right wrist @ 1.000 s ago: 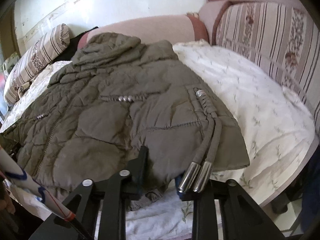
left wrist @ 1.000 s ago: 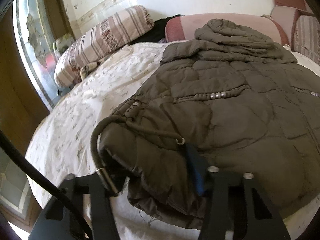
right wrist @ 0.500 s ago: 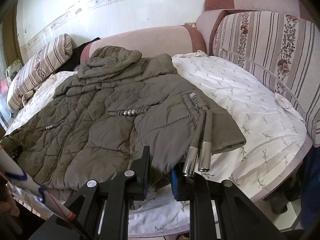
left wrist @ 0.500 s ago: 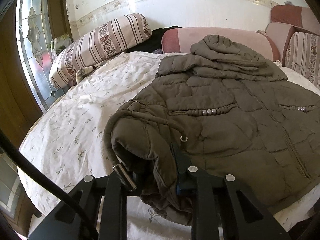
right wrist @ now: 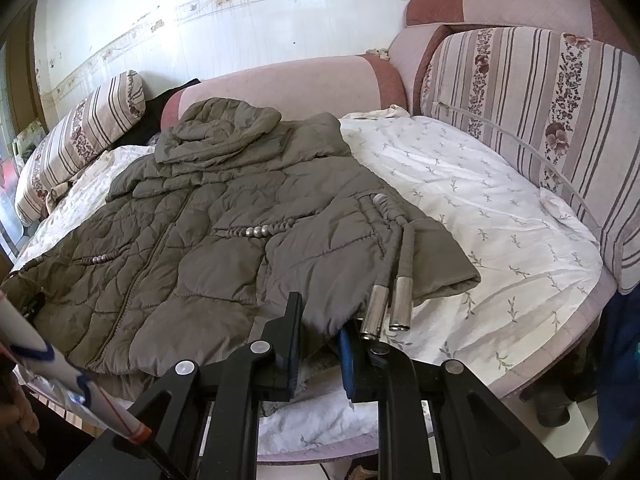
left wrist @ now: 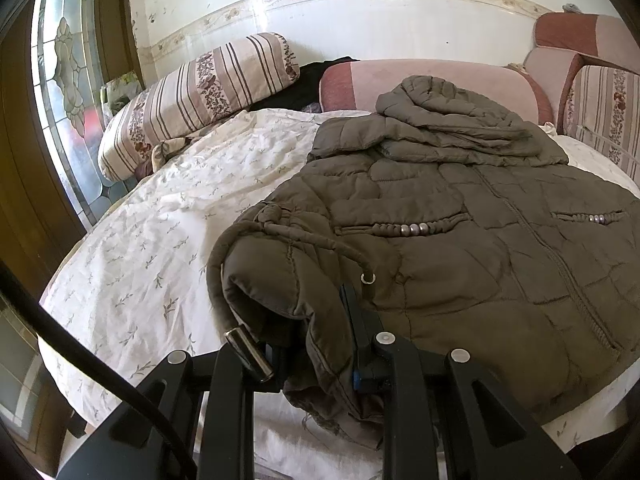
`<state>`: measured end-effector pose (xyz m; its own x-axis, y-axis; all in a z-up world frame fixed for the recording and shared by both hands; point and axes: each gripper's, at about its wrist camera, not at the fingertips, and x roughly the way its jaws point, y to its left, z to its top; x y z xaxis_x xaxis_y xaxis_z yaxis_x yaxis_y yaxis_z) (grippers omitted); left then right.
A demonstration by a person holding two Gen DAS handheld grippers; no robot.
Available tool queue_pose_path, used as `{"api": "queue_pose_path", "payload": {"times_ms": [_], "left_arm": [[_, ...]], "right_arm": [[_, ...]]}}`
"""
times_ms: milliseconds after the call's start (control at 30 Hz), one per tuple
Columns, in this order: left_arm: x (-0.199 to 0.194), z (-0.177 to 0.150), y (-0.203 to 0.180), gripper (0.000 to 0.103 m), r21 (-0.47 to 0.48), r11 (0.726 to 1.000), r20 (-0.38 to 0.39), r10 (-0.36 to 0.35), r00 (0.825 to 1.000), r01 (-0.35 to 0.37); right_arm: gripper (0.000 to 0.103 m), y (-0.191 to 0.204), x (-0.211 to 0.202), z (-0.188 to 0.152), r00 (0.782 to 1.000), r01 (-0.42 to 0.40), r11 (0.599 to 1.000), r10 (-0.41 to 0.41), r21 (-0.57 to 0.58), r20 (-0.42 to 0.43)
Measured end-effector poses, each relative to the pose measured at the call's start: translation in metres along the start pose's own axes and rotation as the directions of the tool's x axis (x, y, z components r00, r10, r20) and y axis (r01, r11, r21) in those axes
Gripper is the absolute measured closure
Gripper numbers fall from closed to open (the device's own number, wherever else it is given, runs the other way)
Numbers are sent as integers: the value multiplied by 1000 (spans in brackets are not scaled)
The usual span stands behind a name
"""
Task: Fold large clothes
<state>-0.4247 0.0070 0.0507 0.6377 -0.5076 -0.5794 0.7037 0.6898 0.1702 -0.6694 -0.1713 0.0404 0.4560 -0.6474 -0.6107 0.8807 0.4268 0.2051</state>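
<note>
Jacket: olive quilted jacket [left wrist: 460,240] lies front-up on the bed [left wrist: 160,264], hood [right wrist: 216,128] toward the cushions, hem at the near edge.
Left hand-held gripper: the left hand-held gripper [left wrist: 320,344] is clenched on the jacket's near-left hem corner; its jaws have just been closing and a thick bunch of fabric sits between them.
Right hand-held gripper: the right hand-held gripper [right wrist: 320,340] is clenched on the near-right hem, fabric between the pads; its jaws have also just been closing.
Cords: a drawcord end with a metal tip [left wrist: 248,354] lies right beside the left grip; two metal-tipped cords [right wrist: 386,304] rest on the jacket just beside the right grip.
Risk, slip: the padding is puffy and smooth, so a bunched corner could likely creep out of a pinch once the weight of the jacket comes onto it.
Risk, uneven lift: if one corner rises or travels ahead of the other, the hem would skew and the fold would land crooked.
Risk, cords: the loose tips may swing, get trapped inside the fold or snag a jaw.
Risk, edge: the hem sits at the bed's rim; a dropped corner would probably slide off toward the floor.
Risk, sheet: whether the left grip also catches the sheet [right wrist: 460,200] cannot be told; if it does, the sheet would drag along.
</note>
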Motion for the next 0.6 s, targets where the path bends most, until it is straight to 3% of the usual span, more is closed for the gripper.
{"api": "queue_pose_path", "payload": {"times_ms": [600], "left_arm": [[-6, 8, 1, 82, -21, 1000, 4, -17, 1000, 17]], "right_arm": [[89, -8, -10, 4, 999, -34, 999, 34, 6, 15]]}}
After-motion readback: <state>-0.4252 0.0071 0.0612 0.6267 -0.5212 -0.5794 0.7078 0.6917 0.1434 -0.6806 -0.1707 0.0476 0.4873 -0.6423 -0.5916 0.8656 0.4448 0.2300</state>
